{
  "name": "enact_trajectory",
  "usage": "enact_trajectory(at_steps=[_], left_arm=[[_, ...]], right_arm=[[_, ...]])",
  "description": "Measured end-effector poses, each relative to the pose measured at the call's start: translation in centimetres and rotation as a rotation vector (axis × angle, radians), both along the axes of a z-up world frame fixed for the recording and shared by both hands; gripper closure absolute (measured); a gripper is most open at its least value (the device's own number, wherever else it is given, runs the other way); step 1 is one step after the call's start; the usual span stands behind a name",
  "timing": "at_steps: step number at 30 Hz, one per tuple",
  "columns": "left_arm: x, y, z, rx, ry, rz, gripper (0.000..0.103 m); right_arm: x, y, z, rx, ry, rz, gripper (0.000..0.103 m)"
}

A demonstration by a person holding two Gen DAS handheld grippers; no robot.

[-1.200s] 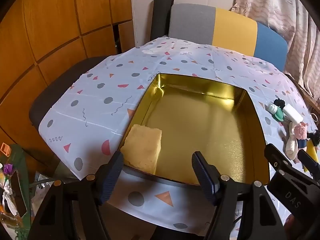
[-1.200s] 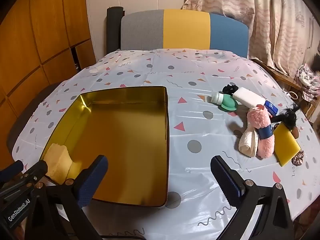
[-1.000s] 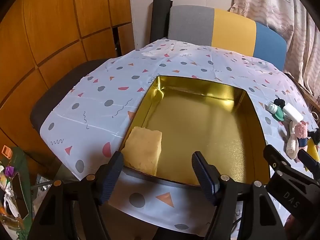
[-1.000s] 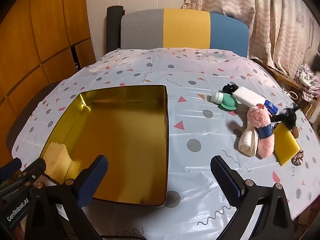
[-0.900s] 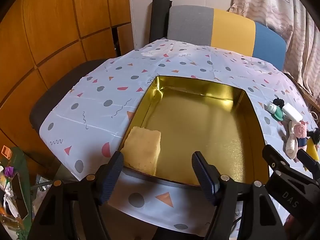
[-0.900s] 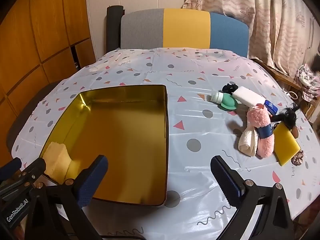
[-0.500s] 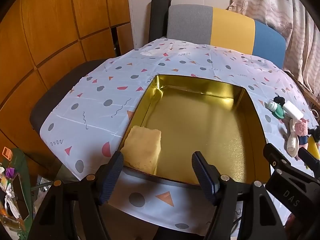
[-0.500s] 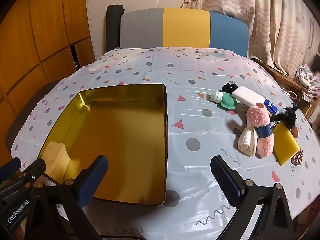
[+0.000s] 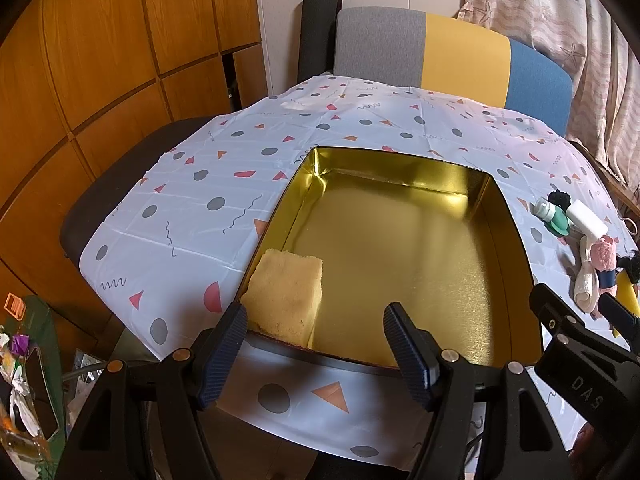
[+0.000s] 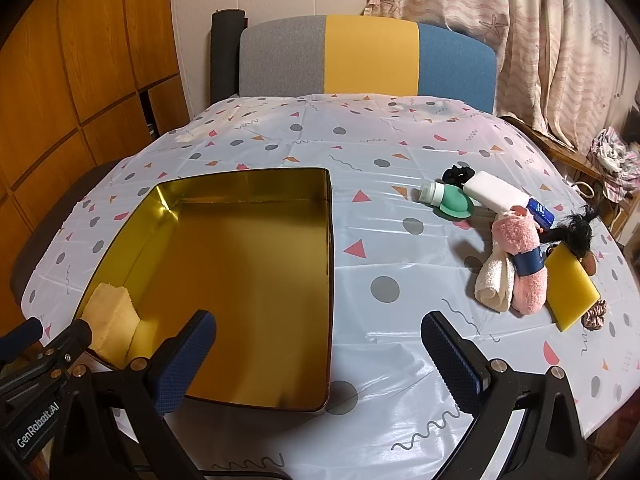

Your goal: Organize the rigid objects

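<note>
Sponge (image 9: 286,294) lies flat in the near left corner of the gold tin (image 9: 404,240), its long axis running along the tin's left wall. Nothing has shifted since the earlier frames. Left tongs (image 9: 316,344) and right tongs (image 10: 320,346) both hover spread and empty over the near rim. Bottles, socks and a yellow pad (image 10: 572,292) cluster on the surface (image 10: 384,152) right of the tin, which is otherwise bare inside.

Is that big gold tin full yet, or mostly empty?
Mostly empty. The gold tin holds only one pale yellow sponge in its near left corner; the rest of its shiny floor is bare in both views.
</note>
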State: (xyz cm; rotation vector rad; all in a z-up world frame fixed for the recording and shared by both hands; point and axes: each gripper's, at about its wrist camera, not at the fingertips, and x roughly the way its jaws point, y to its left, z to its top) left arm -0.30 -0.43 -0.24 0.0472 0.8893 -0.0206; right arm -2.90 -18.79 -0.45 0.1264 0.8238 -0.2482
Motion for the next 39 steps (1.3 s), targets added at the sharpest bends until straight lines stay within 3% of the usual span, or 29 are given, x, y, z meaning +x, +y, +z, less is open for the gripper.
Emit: enact_trajectory(at_steps=[39], left_arm=[[0.02, -0.05, -0.46, 0.001, 0.01, 0.002, 0.031]], right_arm=[[-0.13, -0.2, -0.29, -0.003, 0.001, -0.008, 0.0]])
